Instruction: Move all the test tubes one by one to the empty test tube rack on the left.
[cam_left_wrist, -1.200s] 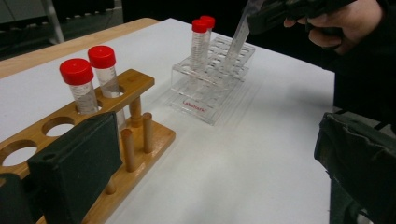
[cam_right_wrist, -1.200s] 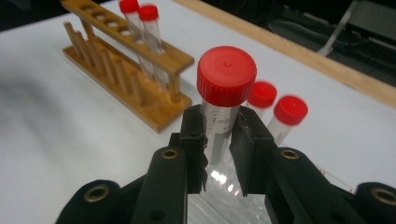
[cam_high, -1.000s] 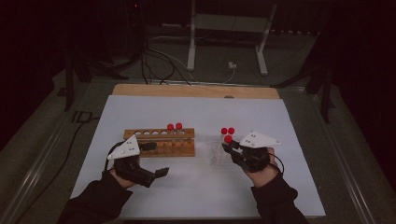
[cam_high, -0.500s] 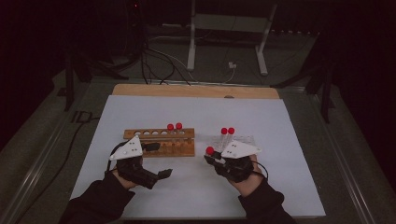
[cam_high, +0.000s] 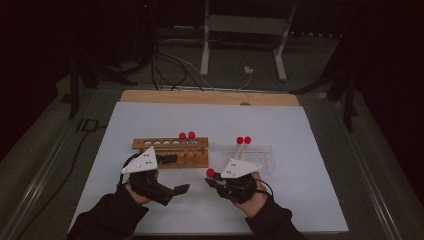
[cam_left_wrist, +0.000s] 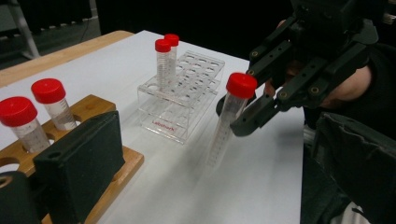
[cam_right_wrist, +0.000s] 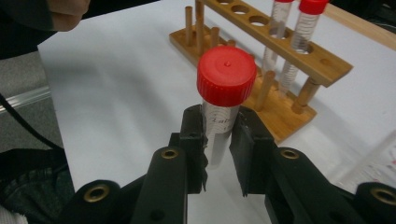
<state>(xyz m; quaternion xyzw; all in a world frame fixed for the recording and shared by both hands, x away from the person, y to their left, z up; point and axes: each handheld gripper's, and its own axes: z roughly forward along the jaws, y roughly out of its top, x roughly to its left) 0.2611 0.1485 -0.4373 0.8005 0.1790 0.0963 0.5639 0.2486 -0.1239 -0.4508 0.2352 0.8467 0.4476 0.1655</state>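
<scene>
Dim room: white table (cam_high: 310, 200), grey floor (cam_high: 45, 145), metal stand (cam_high: 245, 30) behind.

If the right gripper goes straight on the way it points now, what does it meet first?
Probably the wooden rack. The right gripper, shut on a red-capped tube, points toward the rack across bare white table; nothing else seems to lie between, though depth is unclear.

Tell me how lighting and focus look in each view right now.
High view: dim, dark surroundings, white table evenly lit. Left gripper view: the held tube has a blurred lower half and casts a soft shadow. Right gripper view: the tube's red cap is sharp, the wooden rack behind slightly soft.
</scene>
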